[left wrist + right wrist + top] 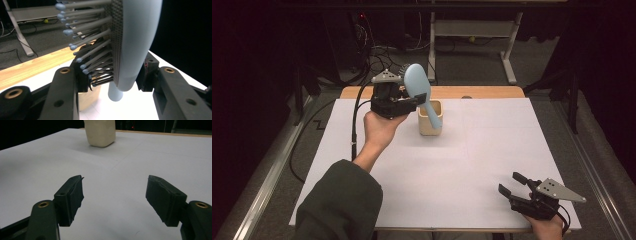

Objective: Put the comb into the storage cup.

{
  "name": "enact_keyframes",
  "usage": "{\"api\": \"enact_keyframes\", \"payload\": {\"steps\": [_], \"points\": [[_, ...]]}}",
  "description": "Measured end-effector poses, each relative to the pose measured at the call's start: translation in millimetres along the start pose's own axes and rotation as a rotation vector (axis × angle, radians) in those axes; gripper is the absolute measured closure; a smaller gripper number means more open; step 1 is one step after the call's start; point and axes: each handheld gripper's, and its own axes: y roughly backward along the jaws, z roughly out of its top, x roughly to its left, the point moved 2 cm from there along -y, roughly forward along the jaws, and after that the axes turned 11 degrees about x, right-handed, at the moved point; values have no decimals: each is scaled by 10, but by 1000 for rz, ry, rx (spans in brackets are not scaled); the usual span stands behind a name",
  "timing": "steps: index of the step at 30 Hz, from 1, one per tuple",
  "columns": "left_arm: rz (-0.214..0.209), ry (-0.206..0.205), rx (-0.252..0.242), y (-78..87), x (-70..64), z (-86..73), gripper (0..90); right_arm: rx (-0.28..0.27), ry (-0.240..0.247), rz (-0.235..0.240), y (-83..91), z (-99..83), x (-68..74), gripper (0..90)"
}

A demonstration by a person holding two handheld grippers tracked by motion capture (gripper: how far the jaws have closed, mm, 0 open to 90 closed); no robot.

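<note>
- Left gripper [412, 102]: jaws clamped across the head of the light blue hairbrush [417, 82], bristles toward one jaw.
- Hairbrush: held tilted over the beige cup [430, 125]; handle tip appears to be at or inside the cup mouth.
- Right gripper [512, 185]: jaws spread wide, empty, resting near the front right of the white table [492, 150].
- Risk: the top-heavy brush may tip the light cup on release; the slanted handle may catch the rim.
</note>
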Motion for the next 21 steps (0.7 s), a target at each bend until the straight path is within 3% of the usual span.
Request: {"api": "enact_keyframes", "payload": {"steps": [21], "points": [[40,24,-4,-69,93,154,546,3,2,1,1,-4,1,305]]}}
